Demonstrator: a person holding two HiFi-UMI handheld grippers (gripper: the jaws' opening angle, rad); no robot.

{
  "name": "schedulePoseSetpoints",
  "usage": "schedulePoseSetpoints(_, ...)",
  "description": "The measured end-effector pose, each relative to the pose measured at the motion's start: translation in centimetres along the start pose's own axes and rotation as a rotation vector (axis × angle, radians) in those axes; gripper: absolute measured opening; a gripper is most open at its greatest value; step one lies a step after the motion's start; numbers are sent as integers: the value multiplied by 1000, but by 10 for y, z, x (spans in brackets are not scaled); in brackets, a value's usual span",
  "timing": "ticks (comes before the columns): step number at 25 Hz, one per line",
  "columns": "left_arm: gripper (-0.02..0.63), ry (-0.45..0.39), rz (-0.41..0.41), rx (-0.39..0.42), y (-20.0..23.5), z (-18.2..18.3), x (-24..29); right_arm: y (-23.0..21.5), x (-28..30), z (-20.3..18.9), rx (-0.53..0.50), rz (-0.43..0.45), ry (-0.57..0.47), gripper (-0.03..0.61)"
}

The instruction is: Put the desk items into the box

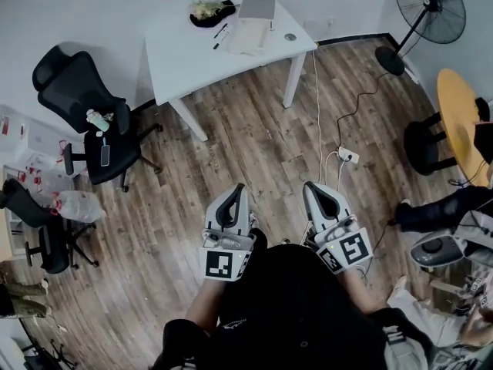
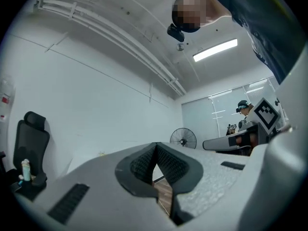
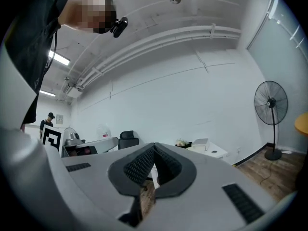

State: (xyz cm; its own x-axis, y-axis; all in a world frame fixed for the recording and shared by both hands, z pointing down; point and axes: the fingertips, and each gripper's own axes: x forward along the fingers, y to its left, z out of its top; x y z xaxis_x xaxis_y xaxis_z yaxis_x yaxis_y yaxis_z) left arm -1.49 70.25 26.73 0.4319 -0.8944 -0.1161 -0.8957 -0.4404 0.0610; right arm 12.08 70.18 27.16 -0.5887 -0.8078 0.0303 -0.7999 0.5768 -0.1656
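Wood-plank floor [image 1: 254, 153] ran brown and streaky under plain white walls [image 1: 115, 6], with a black baseboard [image 1: 354, 39] at the far side. A white desk [image 1: 181, 60] stood near the far wall, angled. A black office chair [image 1: 65, 79] sat to its left, with a second black chair [image 1: 42, 230] lower at the left edge. A black standing fan [image 1: 430, 8] occupied the far right corner, a round yellow table [image 1: 458, 118] below it. A white cable ran from the desk to a socket block [image 1: 348, 156] on the floor. Overhead were white pipes [image 3: 159, 40] and a lit strip light [image 2: 215, 50]; a glass partition [image 2: 211, 114] closed one end.
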Motion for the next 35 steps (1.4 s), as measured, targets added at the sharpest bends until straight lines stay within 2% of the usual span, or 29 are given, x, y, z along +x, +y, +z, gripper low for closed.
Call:
schedulePoseSetpoints(4, 6, -44, -61, -26, 24, 11, 30, -3, 41, 10, -15, -13, -35, -2)
schedulePoseSetpoints(9, 6, -37, -96, -63, 69, 9, 49, -3, 95, 5, -34, -78, -14, -2)
schedulePoseSetpoints(11, 6, -29, -88, -79, 89, 6, 52, 2, 111, 2, -34, -82, -16, -2)
schedulePoseSetpoints(15, 6, 12, -53, -55, 117, -2, 57, 11, 135, -1, -44, -58, -2, 0)
schedulePoseSetpoints(19, 6, 9, -44, -79, 136, -6, 66, 7, 154, 1, -66, -54, -5, -1)
schedulePoseSetpoints(24, 6, -10, 5, -64, 154, -9, 81, -8, 177, -5, -51, -38, 2, -1)
schedulePoseSetpoints(31, 6, 17, 39, -23, 175, -19, 118, -40, 235, -1, -50, 4, -3, -2)
schedulePoseSetpoints(35, 6, 20, 53, -29, 185, -24, 153, -63, 263, 5, -44, 41, 0, -2)
